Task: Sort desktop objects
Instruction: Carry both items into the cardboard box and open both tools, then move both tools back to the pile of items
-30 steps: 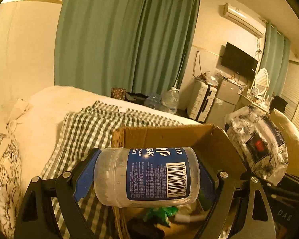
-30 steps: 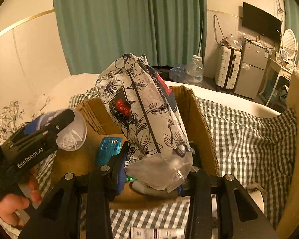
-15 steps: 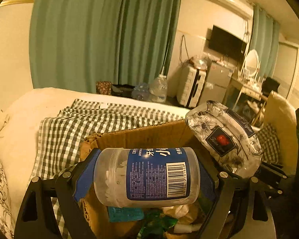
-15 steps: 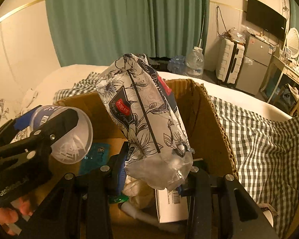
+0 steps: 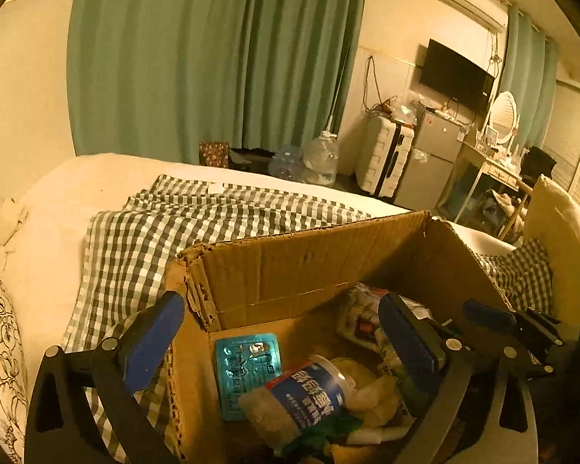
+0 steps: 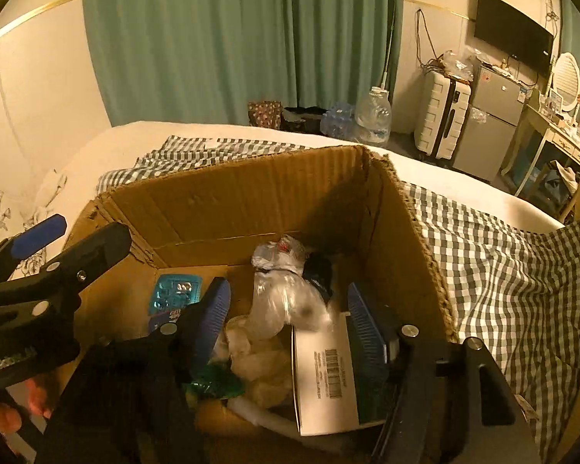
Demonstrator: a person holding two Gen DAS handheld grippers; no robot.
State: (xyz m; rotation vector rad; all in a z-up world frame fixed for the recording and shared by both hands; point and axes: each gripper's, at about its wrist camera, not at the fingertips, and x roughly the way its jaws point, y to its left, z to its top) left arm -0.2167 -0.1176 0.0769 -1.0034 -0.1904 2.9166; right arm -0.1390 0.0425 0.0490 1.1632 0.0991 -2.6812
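Observation:
An open cardboard box (image 5: pixel 309 255) stands on the bed and also shows in the right wrist view (image 6: pixel 251 193). My left gripper (image 5: pixel 282 340) is open and empty above it. A clear jar with a blue label (image 5: pixel 301 394) lies on its side in the box, beside a teal blister pack (image 5: pixel 247 371). My right gripper (image 6: pixel 288 324) is open and empty over the box. The flower-print tissue pack (image 6: pixel 286 294) lies in the box between its fingers, next to a white carton with a barcode (image 6: pixel 324 375). The left gripper also shows in the right wrist view (image 6: pixel 38 270), at the left.
A green-and-white checked cloth (image 5: pixel 154 232) covers the white bed (image 5: pixel 58 201) around the box. A cream cushion (image 5: pixel 553 239) lies at the right. Green curtains (image 5: pixel 212 58), a large water bottle (image 5: pixel 321 158), a white suitcase (image 5: pixel 382 166) and a small fridge (image 5: pixel 433 162) stand behind the bed.
Both grippers opened. The jar dropped from my left gripper into the box. The tissue pack dropped from my right gripper into the box. Both grippers moved lower over the box.

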